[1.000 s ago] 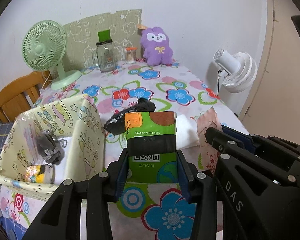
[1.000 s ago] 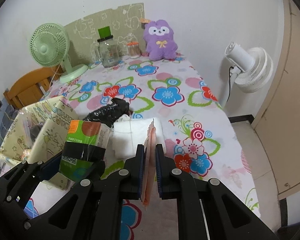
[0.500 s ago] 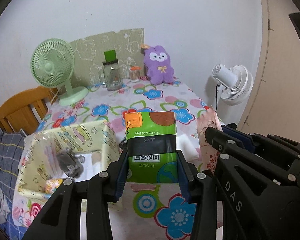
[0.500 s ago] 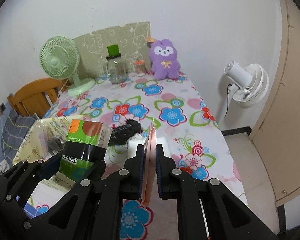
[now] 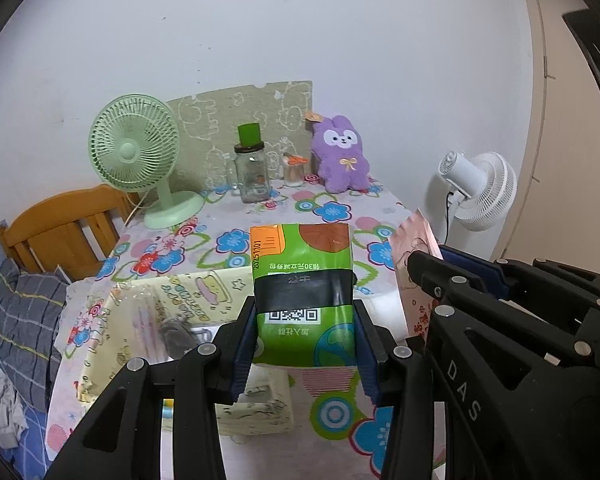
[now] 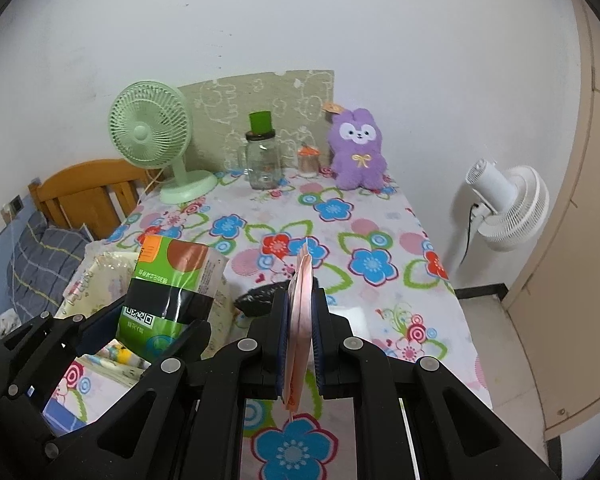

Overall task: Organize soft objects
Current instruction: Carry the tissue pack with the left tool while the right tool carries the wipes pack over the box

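A green tissue pack (image 5: pixel 304 300) is being clamped between the jaws of the left gripper (image 5: pixel 305 344), held in the air above the table, while a thin pink packet (image 6: pixel 299 320) is being pinched edge-on by the right gripper (image 6: pixel 300 344). Neither is being stowed yet. Below, a yellow fabric bin (image 5: pixel 220 284) is being filled: a grey item and perhaps small packets are being kept there. A black bag (image 6: pixel 258 300) and white pad (image 5: pixel 384 312) are being left on the tablecloth (image 6: pixel 364 232).
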{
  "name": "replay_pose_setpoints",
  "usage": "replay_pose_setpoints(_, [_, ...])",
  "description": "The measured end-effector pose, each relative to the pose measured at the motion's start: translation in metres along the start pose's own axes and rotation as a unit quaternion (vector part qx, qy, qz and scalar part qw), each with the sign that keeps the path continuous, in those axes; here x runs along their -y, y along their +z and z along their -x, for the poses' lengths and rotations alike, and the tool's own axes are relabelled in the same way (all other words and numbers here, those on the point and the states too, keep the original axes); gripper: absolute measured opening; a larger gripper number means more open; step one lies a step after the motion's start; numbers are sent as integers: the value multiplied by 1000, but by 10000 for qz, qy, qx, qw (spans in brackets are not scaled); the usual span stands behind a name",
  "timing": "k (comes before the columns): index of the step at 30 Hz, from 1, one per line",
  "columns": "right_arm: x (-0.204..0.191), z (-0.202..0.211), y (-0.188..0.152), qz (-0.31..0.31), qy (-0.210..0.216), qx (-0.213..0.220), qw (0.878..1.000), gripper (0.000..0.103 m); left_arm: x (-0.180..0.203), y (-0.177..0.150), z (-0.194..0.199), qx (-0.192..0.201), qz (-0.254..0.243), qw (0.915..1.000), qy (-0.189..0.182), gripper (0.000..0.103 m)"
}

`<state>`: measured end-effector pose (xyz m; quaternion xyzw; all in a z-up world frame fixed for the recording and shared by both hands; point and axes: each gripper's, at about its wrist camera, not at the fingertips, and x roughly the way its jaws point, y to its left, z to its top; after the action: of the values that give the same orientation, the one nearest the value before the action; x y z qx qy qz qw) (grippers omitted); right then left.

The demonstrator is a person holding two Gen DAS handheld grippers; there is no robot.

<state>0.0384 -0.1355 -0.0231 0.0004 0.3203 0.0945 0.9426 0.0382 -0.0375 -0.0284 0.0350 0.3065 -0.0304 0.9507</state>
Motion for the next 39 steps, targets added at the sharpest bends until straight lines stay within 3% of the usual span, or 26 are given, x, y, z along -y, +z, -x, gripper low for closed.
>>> replay_pose_setpoints(16, [-45, -7, 18, 378, 228, 127, 9989, 13, -44, 4, 4, 120, 303, 9992, 215, 45])
replay_pose_setpoints(39, [-101, -43, 25, 705, 919, -89, 9932, 13, -104, -8, -30, -309, 603, 9956, 647, 45])
